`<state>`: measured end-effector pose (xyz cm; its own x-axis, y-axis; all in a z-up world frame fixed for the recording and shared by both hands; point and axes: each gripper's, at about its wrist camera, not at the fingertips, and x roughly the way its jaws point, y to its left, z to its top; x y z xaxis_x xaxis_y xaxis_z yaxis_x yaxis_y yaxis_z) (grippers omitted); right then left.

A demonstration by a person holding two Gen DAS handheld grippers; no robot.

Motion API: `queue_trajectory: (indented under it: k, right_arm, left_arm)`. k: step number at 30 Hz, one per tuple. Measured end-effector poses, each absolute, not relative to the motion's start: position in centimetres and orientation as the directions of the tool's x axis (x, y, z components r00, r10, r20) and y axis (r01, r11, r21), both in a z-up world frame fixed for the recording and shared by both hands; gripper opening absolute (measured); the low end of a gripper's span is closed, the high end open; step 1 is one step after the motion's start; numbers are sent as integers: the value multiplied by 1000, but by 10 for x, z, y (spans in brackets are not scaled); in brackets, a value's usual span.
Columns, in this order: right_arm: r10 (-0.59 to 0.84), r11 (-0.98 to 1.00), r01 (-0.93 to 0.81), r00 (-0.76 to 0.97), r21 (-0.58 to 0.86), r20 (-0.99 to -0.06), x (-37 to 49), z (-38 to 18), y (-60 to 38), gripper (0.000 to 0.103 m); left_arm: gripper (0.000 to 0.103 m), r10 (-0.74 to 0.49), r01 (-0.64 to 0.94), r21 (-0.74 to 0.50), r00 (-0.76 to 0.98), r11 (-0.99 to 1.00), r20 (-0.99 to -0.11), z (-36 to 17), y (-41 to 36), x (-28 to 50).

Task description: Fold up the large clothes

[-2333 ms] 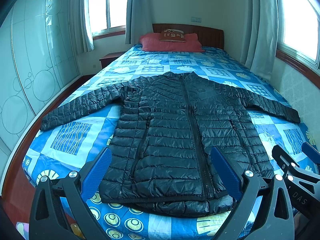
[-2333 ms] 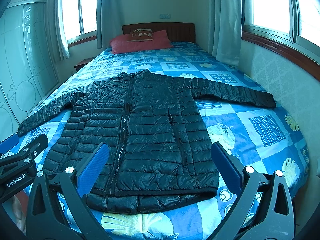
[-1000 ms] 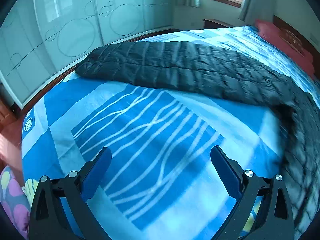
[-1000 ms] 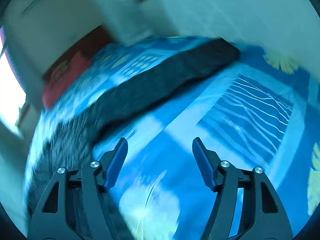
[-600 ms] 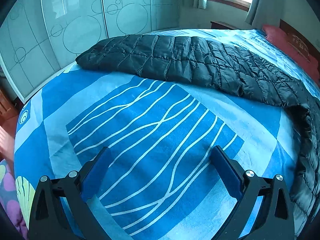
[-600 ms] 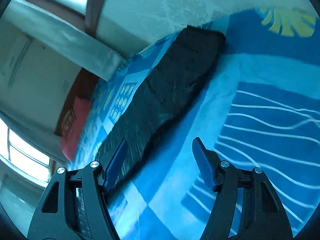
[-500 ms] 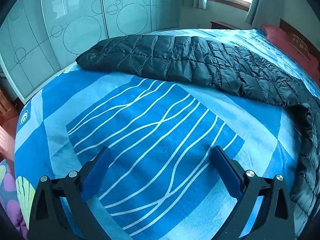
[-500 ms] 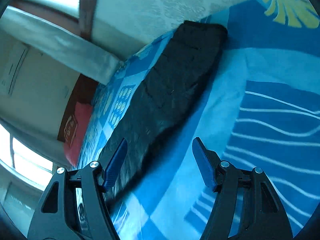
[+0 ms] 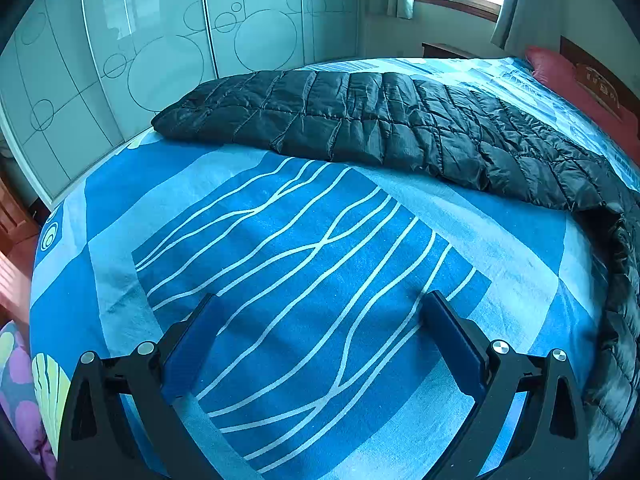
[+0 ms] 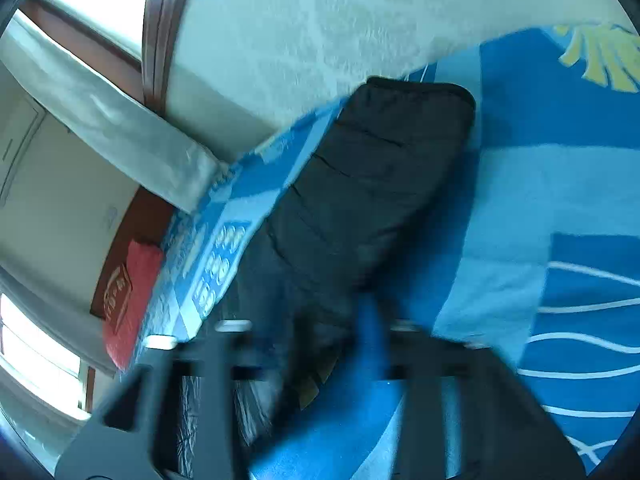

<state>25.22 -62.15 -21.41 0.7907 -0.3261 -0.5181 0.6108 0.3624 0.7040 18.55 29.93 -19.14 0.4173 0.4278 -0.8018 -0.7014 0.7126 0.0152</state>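
Note:
A black quilted jacket lies spread on the bed. In the left wrist view its left sleeve (image 9: 360, 120) stretches across the sheet, cuff toward the wardrobe. My left gripper (image 9: 320, 298) hovers open over bare sheet, short of that sleeve and holding nothing. The right wrist view is blurred. It shows the jacket's right sleeve (image 10: 380, 184) running from its cuff by the wall down to my right gripper (image 10: 360, 320). Its jaws are closing and have come together on the sleeve's near edge, with dark fabric between the pads.
The blue patterned bedsheet (image 9: 280, 240) covers the bed. Sliding wardrobe doors (image 9: 160, 40) stand beyond the bed's left edge. A red pillow (image 9: 560, 76) lies at the headboard. In the right wrist view the wall (image 10: 320, 20) and a curtain (image 10: 120, 132) border the bed.
My right gripper has come closer to the right sleeve, and its jaws have gone from wide apart to together on it. The left gripper has stayed put and open.

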Motion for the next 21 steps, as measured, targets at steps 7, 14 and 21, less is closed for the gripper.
queue_trajectory:
  k: [7, 14, 21]
  right_arm:
    - [-367, 608, 572, 817, 551, -444, 274, -147, -555, 6]
    - [-243, 860, 389, 881, 329, -405, 325, -89, -423, 5]
    - [-72, 952, 197, 889, 235, -452, 369, -87, -294, 5]
  left_arm:
    - [99, 431, -702, 17, 418, 712, -799, -192, 299, 186]
    - [99, 429, -702, 9, 425, 712, -797, -193, 300, 185]
    - [99, 425, -701, -2, 434, 713, -794, -194, 303, 184]
